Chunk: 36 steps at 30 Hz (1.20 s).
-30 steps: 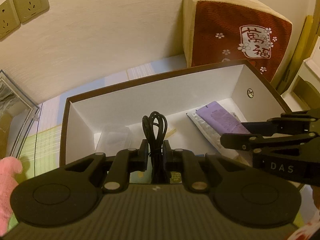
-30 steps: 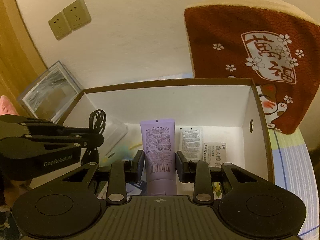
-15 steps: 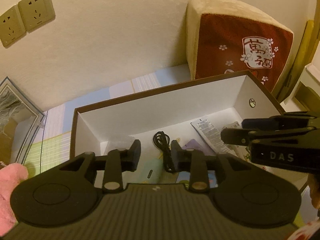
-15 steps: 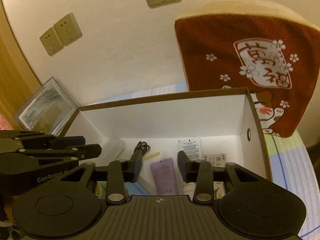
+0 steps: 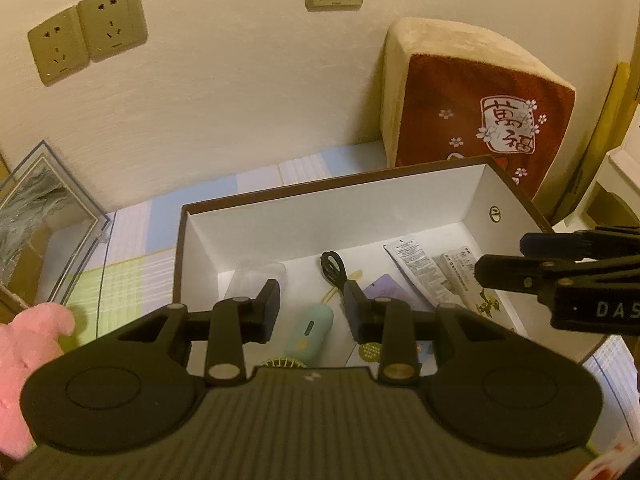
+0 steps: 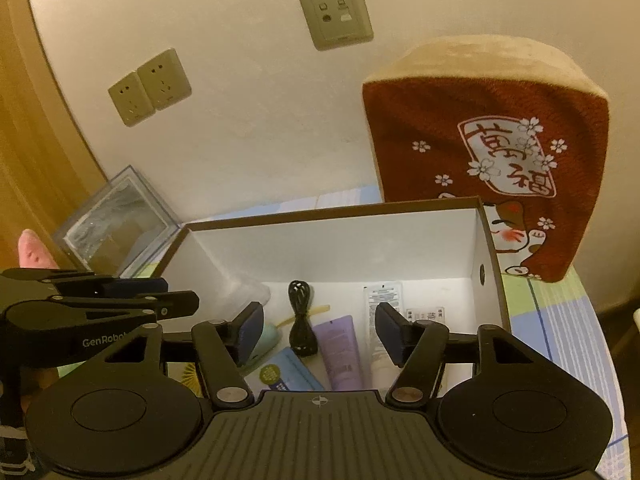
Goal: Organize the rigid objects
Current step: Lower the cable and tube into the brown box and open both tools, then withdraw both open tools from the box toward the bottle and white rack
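Both grippers hang above the open box (image 6: 490, 256). Left gripper (image 5: 311, 311) spread, nothing between its pads; right gripper (image 6: 319, 334) empty, jaws opening wider. On the box floor: coiled black cable (image 6: 301, 322) mid-floor, purple tube (image 6: 340, 354) just right of it, sachets (image 5: 420, 274) further right, mint-green case (image 5: 310, 330) near-left. Risk, as judged: the items lie close together, so a descent for any one could nudge its neighbour or snag the cable loop; the grippers are near each other and could collide.

One box (image 6: 490, 276), one cable (image 6: 301, 320), one purple tube (image 6: 342, 350) (two sachets (image 5: 418, 272) beside).
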Tool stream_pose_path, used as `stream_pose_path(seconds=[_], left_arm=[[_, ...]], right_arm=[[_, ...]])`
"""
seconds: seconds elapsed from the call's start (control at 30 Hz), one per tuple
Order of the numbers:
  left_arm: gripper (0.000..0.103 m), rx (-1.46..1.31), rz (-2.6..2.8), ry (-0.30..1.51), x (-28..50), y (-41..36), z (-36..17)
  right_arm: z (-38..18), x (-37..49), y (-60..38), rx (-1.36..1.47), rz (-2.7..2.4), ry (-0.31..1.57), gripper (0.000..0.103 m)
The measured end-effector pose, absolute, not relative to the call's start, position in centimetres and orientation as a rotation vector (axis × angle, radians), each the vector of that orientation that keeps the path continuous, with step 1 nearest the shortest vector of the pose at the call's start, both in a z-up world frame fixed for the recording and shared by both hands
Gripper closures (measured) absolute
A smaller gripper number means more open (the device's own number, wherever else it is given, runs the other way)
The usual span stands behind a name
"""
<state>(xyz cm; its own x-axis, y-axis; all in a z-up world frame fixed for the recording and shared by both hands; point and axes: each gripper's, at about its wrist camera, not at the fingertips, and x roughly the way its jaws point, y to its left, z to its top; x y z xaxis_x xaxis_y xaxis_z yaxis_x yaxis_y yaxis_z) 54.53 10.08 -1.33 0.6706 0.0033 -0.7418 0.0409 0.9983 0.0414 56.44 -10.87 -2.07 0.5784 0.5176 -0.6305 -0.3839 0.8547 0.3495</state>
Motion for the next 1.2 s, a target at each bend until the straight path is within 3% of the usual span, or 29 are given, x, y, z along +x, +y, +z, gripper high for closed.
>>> stream_pose_path(seconds=[0.47, 1.2], left_arm=[[0.064, 0.018, -0.019, 0.805, 49.0, 10.1, 0.9], [0.064, -0.034, -0.024, 0.804, 38.8, 9.7, 1.1]], right_arm=[[0.3, 51.5, -11.4, 0.151, 0.548, 0.763, 0.030], [0.0, 42.9, -13.1, 0.128, 0.575, 0.809, 0.028]])
